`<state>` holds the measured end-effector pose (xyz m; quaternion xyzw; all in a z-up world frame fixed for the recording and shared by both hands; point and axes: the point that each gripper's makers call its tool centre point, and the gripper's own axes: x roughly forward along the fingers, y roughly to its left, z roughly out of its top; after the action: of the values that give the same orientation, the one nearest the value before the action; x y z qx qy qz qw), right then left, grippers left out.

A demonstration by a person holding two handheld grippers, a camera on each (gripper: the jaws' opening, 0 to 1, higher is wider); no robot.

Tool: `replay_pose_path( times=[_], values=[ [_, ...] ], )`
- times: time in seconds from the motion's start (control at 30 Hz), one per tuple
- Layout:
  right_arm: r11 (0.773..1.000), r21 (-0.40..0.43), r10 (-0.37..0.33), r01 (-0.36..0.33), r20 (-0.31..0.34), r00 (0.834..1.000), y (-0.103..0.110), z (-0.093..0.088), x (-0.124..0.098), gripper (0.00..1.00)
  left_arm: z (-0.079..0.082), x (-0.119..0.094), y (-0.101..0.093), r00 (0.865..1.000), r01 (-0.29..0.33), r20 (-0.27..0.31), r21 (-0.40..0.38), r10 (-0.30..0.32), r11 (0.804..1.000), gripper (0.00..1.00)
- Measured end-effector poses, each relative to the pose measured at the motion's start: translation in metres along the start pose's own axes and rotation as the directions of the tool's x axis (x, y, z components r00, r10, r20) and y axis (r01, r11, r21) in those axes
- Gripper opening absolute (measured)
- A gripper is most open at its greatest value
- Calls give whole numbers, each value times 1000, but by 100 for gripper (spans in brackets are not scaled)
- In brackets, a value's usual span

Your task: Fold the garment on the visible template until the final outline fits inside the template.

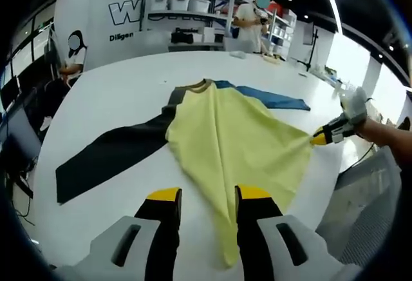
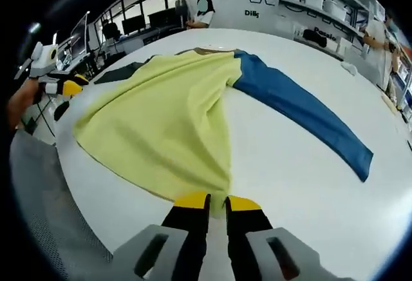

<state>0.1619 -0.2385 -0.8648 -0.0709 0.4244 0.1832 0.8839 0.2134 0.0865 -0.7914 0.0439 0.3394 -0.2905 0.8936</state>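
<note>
A big white table fills the middle of the room. A long-sleeved shirt lies flat on it. The body of the shirt is yellow, one sleeve is black and the other sleeve is blue. The brown collar points away from the person, toward the far side of the table.

Both grippers sit low at the near edge of the table, one at each bottom corner of the shirt, with their jaws pointing forward over the cloth.

The left gripper has its yellow-tipped jaws a little apart. A point of yellow cloth runs down between them. I cannot tell if the jaws really pinch it.

The right gripper has its jaws almost closed. The yellow hem comes right up to the tips and seems to be caught between them. In the left gripper view this same gripper sits at the far right of the shirt, held by a hand in a white glove, with the cloth pulled to a point at its tip.

Far behind the table stand shelves with white boxes and a few people.
</note>
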Motion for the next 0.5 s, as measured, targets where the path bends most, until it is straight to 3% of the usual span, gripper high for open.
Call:
replay_pose_path(
  times=[0.23,0.5],
  values=[
    [1000,-3,-7,7,-3,1000,-3,-1,0,0,5,5,0,1000,6,6,6,-6,1000,35],
    [1000,-5,-5,5,-12,1000,-2,-2,0,0,36,13,3,994,2,107,13,-3,1000,60]
  ],
)
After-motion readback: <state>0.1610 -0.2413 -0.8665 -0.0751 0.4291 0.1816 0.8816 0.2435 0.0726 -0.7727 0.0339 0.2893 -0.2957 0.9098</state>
